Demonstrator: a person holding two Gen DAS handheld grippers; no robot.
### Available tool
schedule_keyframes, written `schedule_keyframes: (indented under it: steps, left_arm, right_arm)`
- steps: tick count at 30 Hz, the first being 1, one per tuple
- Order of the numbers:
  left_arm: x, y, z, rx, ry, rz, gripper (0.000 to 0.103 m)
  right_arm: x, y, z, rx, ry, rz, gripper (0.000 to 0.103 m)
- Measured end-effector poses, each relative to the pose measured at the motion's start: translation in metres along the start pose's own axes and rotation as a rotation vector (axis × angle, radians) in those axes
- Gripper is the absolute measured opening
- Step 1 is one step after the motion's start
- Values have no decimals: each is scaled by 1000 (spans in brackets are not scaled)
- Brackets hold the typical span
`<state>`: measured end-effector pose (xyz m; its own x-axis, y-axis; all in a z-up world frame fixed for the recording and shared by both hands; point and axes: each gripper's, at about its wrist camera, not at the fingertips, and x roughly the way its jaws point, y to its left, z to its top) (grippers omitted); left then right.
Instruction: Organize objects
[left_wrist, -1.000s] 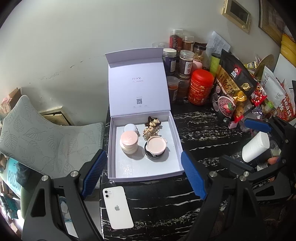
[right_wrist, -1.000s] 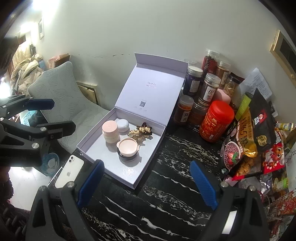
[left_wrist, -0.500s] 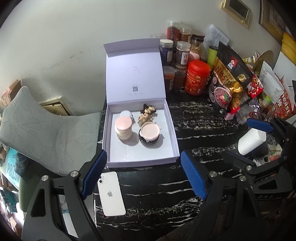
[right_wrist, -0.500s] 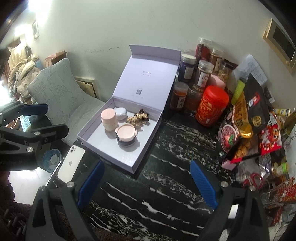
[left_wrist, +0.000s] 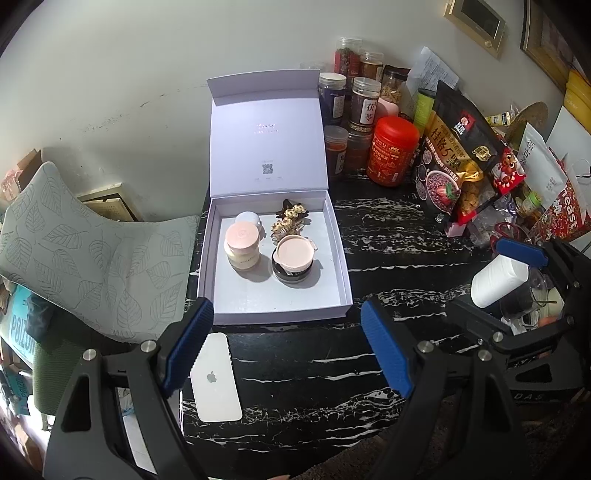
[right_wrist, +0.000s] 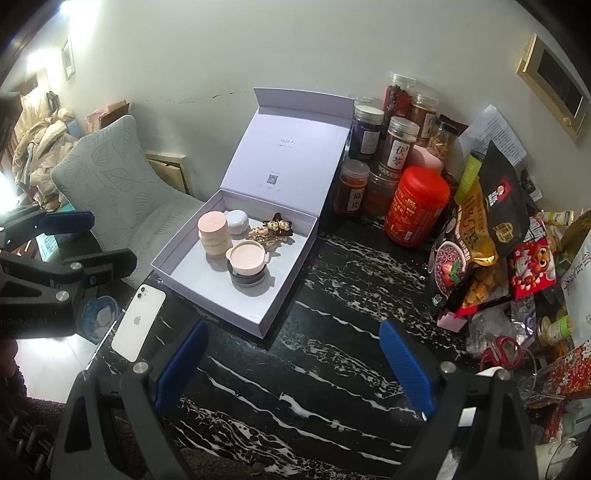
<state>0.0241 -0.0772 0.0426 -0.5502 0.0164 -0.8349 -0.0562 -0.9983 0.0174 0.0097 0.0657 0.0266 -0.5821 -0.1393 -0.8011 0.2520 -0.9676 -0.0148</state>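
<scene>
An open lilac gift box (left_wrist: 275, 302) (right_wrist: 266, 314) stands on the black marble table (left_wrist: 399, 254), its lid upright against the wall. Inside are a pink-lidded jar (left_wrist: 242, 245), a small white jar (left_wrist: 248, 218), gold hair clips (left_wrist: 288, 221) and a pink compact on a black pot (left_wrist: 294, 258). My left gripper (left_wrist: 286, 347) hovers open in front of the box, nothing between its blue pads. My right gripper (right_wrist: 293, 365) is open and empty over the bare table, right of the box. A white phone (left_wrist: 216, 376) (right_wrist: 138, 323) lies at the table's left front corner.
Spice jars (right_wrist: 399, 147), a red canister (right_wrist: 415, 205) and snack bags (right_wrist: 487, 236) crowd the back right. Red scissors (right_wrist: 502, 350) and a white roll (left_wrist: 498, 278) lie at the right. A grey leaf-patterned chair (left_wrist: 96, 258) stands left of the table.
Both grippers drew back a little from the box in the first half second, so it looks smaller and higher in view; since then they have held still. Nothing was gripped or moved.
</scene>
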Motion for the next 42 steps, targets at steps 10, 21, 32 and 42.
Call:
schedule_keyframes:
  steps: [10, 21, 32, 42]
  left_arm:
    - [2, -1, -2, -8, 18, -5, 82]
    - [1, -3, -3, -8, 24, -16, 82]
    - [2, -5, -4, -4, 37, -22, 82]
    - [3, -5, -5, -6, 44, -22, 82]
  right_arm:
    - [0, 0, 0, -2, 2, -5, 95]
    - [-1, 0, -2, 1, 5, -6, 95]
    - [-2, 0, -4, 2, 9, -8, 95]
    - [0, 2, -4, -4, 16, -6, 95]
